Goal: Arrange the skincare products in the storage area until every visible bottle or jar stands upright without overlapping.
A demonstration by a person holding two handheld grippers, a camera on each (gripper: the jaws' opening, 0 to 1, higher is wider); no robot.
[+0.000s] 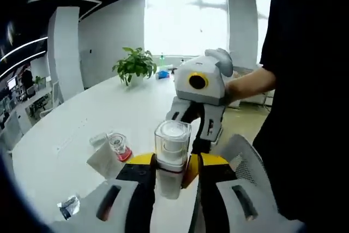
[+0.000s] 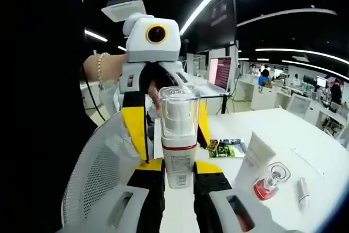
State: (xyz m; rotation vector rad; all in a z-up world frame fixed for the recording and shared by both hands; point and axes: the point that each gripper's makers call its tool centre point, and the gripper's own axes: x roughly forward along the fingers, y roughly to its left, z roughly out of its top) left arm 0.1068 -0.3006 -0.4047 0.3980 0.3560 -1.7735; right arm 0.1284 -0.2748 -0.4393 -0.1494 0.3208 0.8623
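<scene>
Left gripper (image 1: 169,181): closed on the lower white body of the pump bottle (image 1: 172,156), holding it upright above the table (image 1: 82,129).
Right gripper (image 2: 179,181): closed on the same pump bottle (image 2: 178,140), jaws pressed to both sides of its labelled base; it also shows facing the camera in the left gripper view (image 1: 199,99), and the left one faces the camera in the right gripper view (image 2: 155,80).
Pump bottle: white, red band, clear square cap on top, held between both grippers.
Small jar (image 1: 118,145): clear glass with a red base, standing on the table just beside a white tube (image 1: 103,159); seen too in the right gripper view, jar (image 2: 270,181), tube (image 2: 253,162).
Chair (image 2: 95,173): grey mesh back, near the table edge.
Plant (image 1: 135,65): green, potted, at the far end of the table.
Person: dark clothes, a hand (image 1: 245,85) behind the right gripper.
</scene>
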